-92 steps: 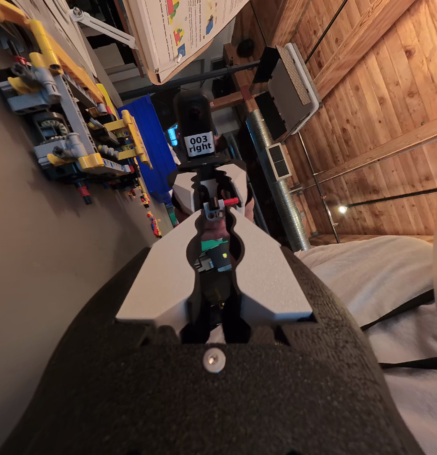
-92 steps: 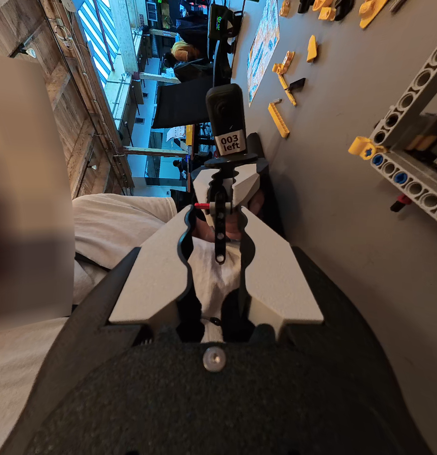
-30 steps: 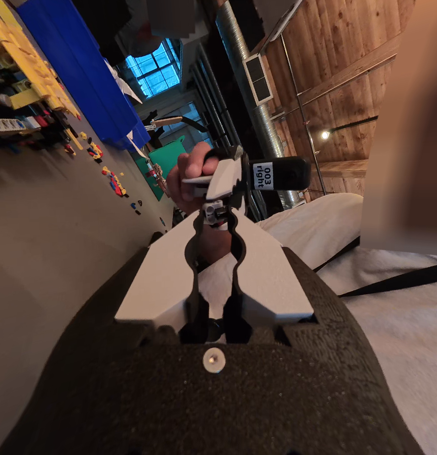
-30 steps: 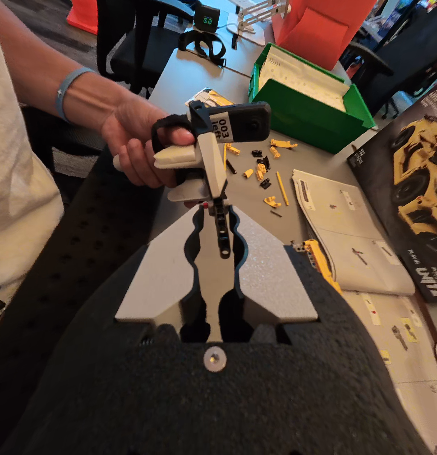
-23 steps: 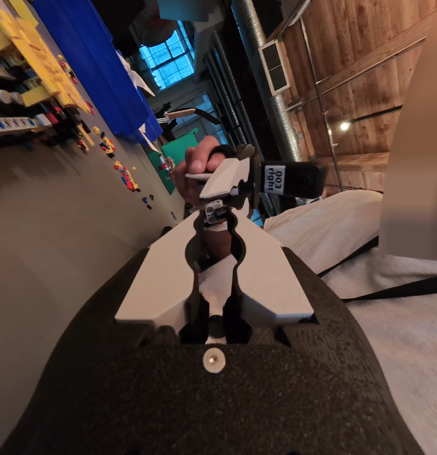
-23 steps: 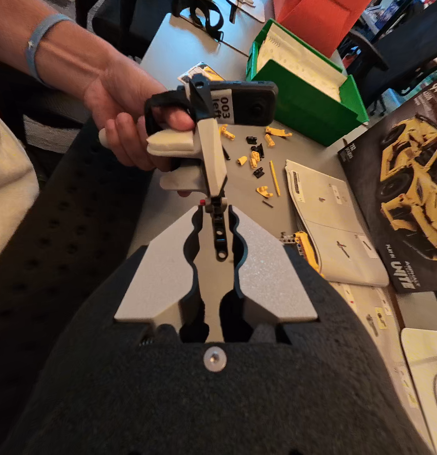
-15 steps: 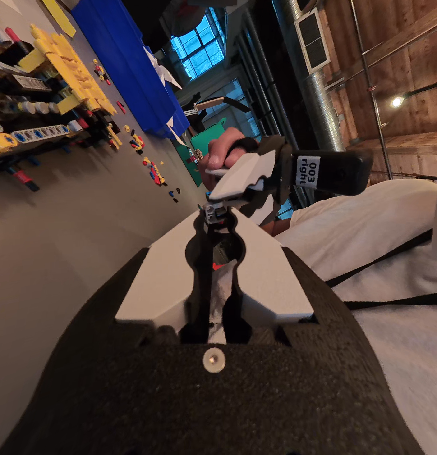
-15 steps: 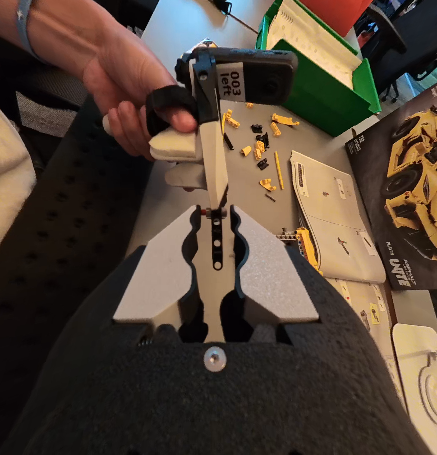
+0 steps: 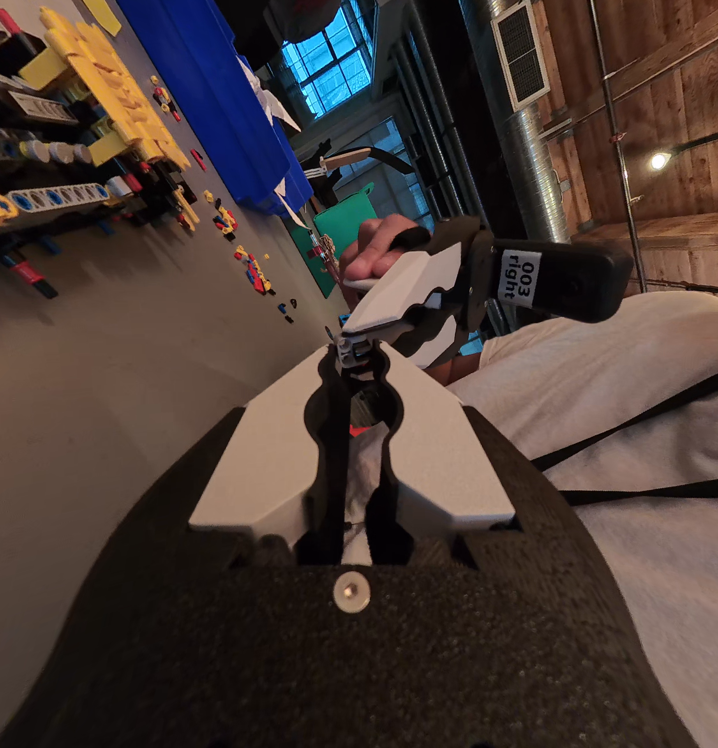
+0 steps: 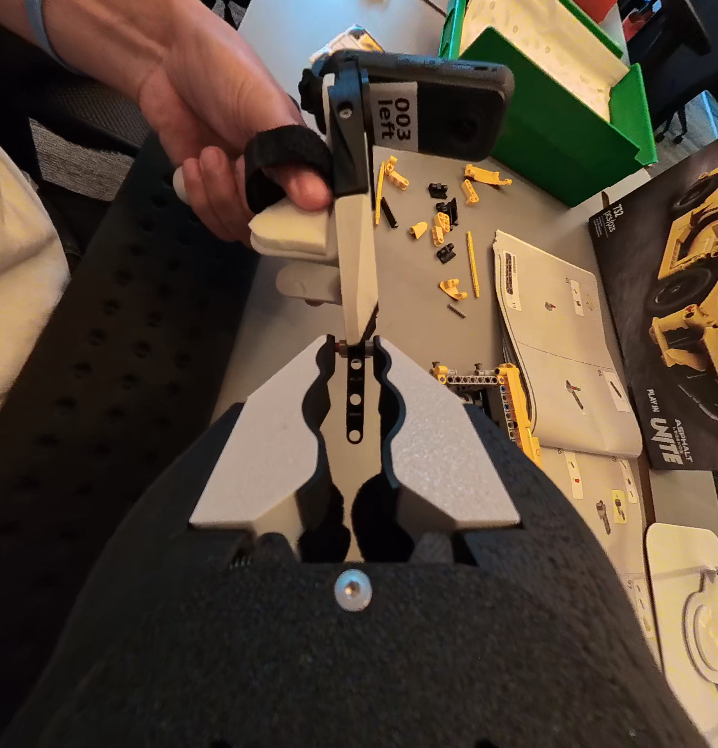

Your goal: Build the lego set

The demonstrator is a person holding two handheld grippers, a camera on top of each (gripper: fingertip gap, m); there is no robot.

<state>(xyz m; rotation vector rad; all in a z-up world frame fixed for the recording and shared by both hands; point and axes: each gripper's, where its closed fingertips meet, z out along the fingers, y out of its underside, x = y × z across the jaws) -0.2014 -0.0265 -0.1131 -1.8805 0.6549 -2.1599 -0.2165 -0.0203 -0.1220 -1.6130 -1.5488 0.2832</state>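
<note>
Compared with 3.1 s ago, both grippers are now rolled about a quarter turn, so that each is meeting the other crosswise instead of head-on, and the red axle that stuck out sideways then is now almost hidden between the tips. In the left wrist view, from the left: the partly built yellow and grey model [image 9: 65, 133] is lying on the table [image 9: 126, 364] near a blue bin [image 9: 227, 101], with loose small pieces [image 9: 254, 269] scattered just beside it. The left gripper [image 9: 355, 356] is closing narrowly on the black beam [image 9: 336, 425], which is running back along its fingers. The right gripper [image 9: 359, 334] is pinching the small grey connector [image 9: 346, 351] at the beam's far end. In the right wrist view, the left hand [image 10: 211, 121] is holding its gripper tip-down; the black beam's 4 visible holes are lying between the right gripper's fingers, which are nearly closed on the axle ends. Farther right, the instruction booklet [image 10: 559, 344] and green bin [image 10: 559, 133] are resting on the table. The reorientation suggests the connector is being pressed home on the beam, well apart from the model.
</note>
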